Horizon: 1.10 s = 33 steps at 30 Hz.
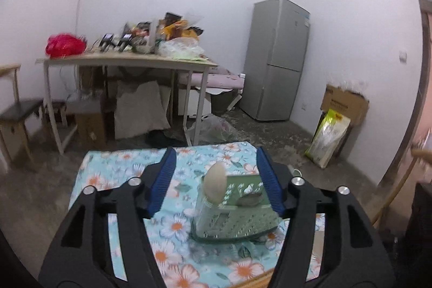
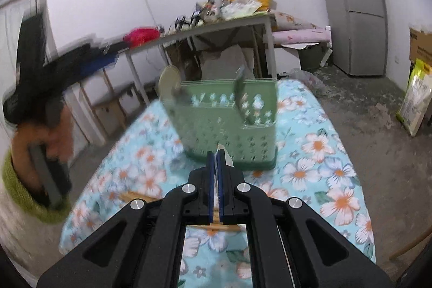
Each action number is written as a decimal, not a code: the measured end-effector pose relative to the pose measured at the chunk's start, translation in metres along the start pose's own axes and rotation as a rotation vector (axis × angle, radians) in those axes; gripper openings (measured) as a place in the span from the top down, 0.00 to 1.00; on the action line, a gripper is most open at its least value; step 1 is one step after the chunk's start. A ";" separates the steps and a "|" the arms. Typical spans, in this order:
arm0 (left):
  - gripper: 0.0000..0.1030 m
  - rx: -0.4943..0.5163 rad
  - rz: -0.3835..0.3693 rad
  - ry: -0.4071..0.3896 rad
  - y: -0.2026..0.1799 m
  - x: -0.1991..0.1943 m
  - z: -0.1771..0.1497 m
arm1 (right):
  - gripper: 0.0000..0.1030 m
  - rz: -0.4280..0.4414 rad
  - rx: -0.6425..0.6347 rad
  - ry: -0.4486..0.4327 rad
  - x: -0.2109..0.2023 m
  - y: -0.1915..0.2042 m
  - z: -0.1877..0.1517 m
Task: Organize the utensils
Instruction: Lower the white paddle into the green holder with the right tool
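White walls, a grey fridge (image 1: pixel 278 58) and a cluttered desk (image 1: pixel 127 61) stand behind a low table (image 2: pixel 318 153) under a floral cloth. On it sits the green perforated caddy (image 2: pixel 229 128), its pale spoon (image 1: pixel 214 182) standing bowl-up in the left compartment and a darker utensil (image 2: pixel 240 88), too blurred to name, upright in the middle.

The left gripper (image 1: pixel 216 180) stands open, its blue fingers (image 1: pixel 162 180) apart on either side of the spoon and touching nothing. The right gripper (image 2: pixel 216 169) hangs just short of the caddy, its fingers pressed closed on a thin pale strip (image 2: pixel 225 154) that pokes out past the tips; what it is I cannot tell. A wooden stick (image 2: pixel 135 197), perhaps chopsticks, lies on the cloth below it.

Everything here looks light and stiff. The caddy would likely slide or tip if nudged, so utensils are best taken by the handle and lowered straight in. A smooth spoon bowl may slip between flat pads.
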<state>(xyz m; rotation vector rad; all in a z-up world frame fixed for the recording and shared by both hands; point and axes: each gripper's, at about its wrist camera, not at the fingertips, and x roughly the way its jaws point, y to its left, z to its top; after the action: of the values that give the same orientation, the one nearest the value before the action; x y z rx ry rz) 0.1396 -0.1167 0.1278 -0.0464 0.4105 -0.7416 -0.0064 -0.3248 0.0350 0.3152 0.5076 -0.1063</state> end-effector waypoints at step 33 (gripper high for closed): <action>0.32 -0.240 0.180 0.133 0.083 -0.062 -0.093 | 0.98 0.404 0.315 -0.310 0.105 -0.102 0.110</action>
<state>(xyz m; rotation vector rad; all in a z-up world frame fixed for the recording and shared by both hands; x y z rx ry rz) 0.1166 -0.0048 0.0483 -0.1836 0.6215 -0.5164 0.1171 -0.4589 0.0465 0.6909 0.1109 0.1579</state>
